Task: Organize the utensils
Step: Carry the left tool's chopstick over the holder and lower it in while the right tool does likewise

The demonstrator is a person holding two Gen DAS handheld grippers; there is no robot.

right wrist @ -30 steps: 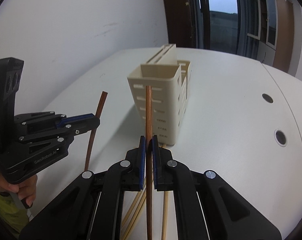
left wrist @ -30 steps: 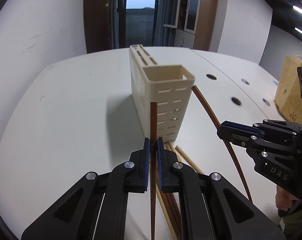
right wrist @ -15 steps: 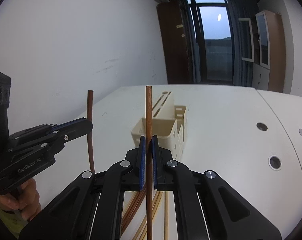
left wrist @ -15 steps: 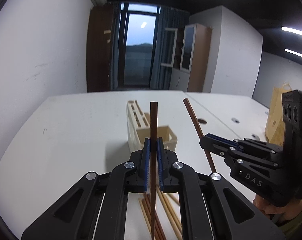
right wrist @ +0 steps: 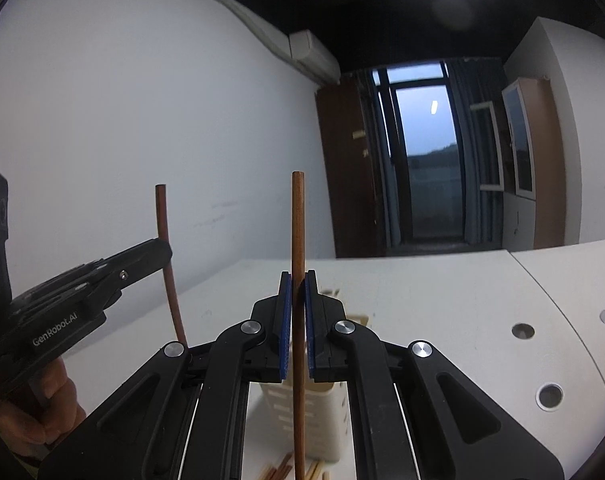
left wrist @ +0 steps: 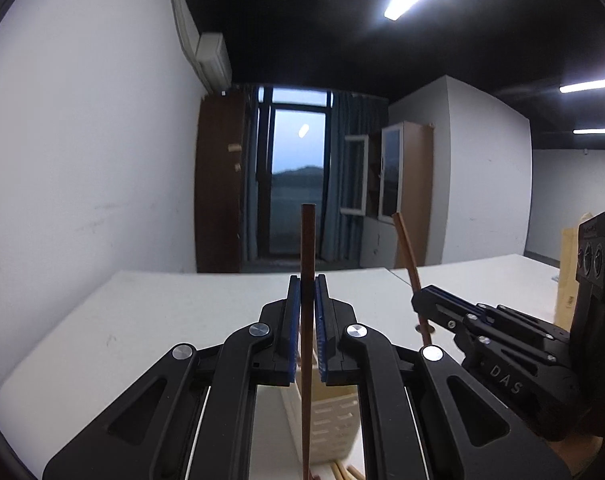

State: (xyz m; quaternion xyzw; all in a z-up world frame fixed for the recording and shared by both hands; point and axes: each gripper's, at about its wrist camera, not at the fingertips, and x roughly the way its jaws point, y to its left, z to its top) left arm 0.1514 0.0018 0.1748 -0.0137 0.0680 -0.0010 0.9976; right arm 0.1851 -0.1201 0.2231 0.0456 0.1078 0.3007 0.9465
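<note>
Left wrist view
Pose: left gripper (left wrist: pixel 307 292) held close to level above the white bench (left wrist: pixel 150 320); jaws clamped on a dark brown chopstick (left wrist: pixel 307 248), upright, running down out of frame
Neighbour: right gripper (left wrist: pixel 421 307) at the right, black, lettered "DAS"; jaws clamped on a reddish chopstick (left wrist: pixel 406 248) leaning left at the top
Materials: black plastic arms with round metal pins; ribbed blue pads (left wrist: pixel 292 332); slim round wooden sticks
Task's thing: cream slotted utensil holder (left wrist: pixel 334 424) on the bench below the jaws; loose pale chopsticks (left wrist: pixel 344 472) lying at its foot
Hidden: holder's top behind the jaws; loose sticks cut off at the lower edge; paper bag (left wrist: pixel 568 276) half behind the right gripper

Right wrist view
Pose: right gripper (right wrist: pixel 297 292) near level; jaws clamped on the reddish chopstick (right wrist: pixel 297 220), upright
Neighbour: left gripper (right wrist: pixel 164 250) at the left, lettered "GenRobot.AI", gripped by a hand (right wrist: pixel 42 412); jaws clamped on the dark chopstick (right wrist: pixel 162 212)
Materials: smooth white bench (right wrist: pixel 442 300) with round holes (right wrist: pixel 522 331)
Task's thing: holder (right wrist: pixel 326 420) below the jaws, slotted front showing
Hidden: holder's rim mostly behind the jaws; loose sticks (right wrist: pixel 282 470) barely visible at the bottom; hand partly cut off
</note>
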